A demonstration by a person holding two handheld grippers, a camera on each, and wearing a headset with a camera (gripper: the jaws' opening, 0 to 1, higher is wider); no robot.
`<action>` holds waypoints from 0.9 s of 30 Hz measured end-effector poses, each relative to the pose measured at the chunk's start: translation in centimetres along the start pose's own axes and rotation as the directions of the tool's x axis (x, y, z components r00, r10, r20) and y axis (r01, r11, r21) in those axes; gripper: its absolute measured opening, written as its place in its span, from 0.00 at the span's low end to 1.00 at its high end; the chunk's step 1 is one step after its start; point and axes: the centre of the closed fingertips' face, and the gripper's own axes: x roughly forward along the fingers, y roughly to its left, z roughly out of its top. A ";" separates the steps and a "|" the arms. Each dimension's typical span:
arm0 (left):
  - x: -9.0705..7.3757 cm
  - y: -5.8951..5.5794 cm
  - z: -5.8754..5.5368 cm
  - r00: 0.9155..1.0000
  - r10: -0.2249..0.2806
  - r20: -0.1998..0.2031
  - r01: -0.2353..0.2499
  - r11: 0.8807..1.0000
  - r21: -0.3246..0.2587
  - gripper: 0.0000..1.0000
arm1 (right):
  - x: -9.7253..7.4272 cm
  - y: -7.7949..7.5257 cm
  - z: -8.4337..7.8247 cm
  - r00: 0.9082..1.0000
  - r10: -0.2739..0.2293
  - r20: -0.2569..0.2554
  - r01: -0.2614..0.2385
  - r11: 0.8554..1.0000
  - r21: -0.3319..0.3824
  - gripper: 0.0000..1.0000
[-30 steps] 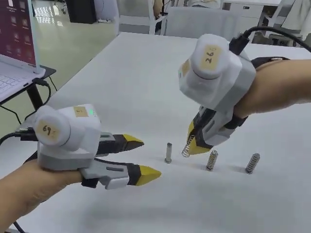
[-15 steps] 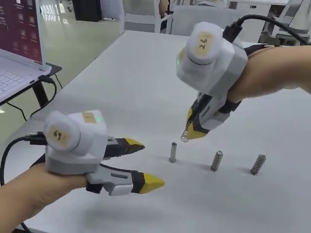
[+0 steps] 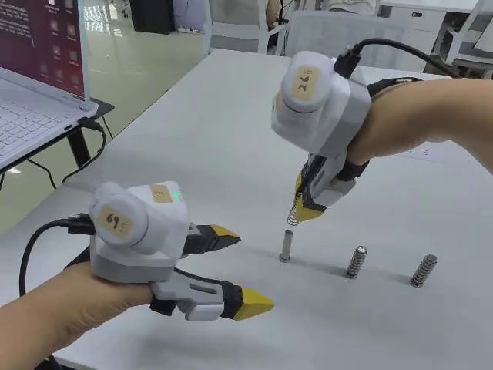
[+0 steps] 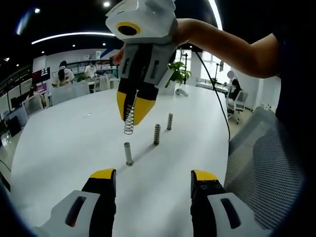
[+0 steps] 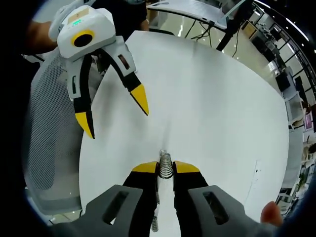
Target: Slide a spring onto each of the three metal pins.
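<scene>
In the lower left of the head view, the left gripper point(image 3: 243, 267) hovers over the white tabletop point(image 3: 192, 139), its two yellow-tipped jaws spread wide with nothing between them. Just beyond its tips, near the middle of the frame, a short bare grey metal pin point(image 3: 286, 246) stands upright on the table. Directly above that pin, and not touching it, hangs a small coiled steel spring point(image 3: 293, 213), pinched at its upper end by the right gripper point(image 3: 302, 210), whose jaws are drawn narrow around the coil and point steeply down. In the left gripper view the spring's lower end sits just over the pin's top with a slight gap. To the right of the bare pin, in a row, stand two further pins, the nearer sprung pin point(image 3: 355, 262) and the farther sprung pin point(image 3: 423, 270), each wearing a spring. At the upper left edge, an open silver laptop point(image 3: 31, 85) rests on a separate stand.
</scene>
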 end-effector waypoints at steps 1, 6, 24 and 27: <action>0.0 0.0 0.0 1.000 0.000 0.000 0.000 1.000 0.000 0.57 | 0.1 0.0 0.0 1.000 0.001 -0.002 -0.001 1.000 0.001 0.09; 0.0 -0.1 0.1 1.000 0.001 0.002 -0.001 1.000 0.001 0.58 | 0.6 0.1 -0.3 1.000 0.012 -0.021 -0.012 1.000 0.003 0.09; -0.1 0.1 0.1 1.000 0.014 0.012 -0.014 1.000 -0.002 0.62 | 2.0 -0.2 -0.9 0.998 0.034 -0.061 -0.034 0.999 0.005 0.09; -0.1 0.1 0.3 1.000 0.015 0.027 -0.015 1.000 0.015 0.62 | 2.2 -0.4 -0.9 0.998 0.036 -0.059 -0.036 0.999 0.003 0.09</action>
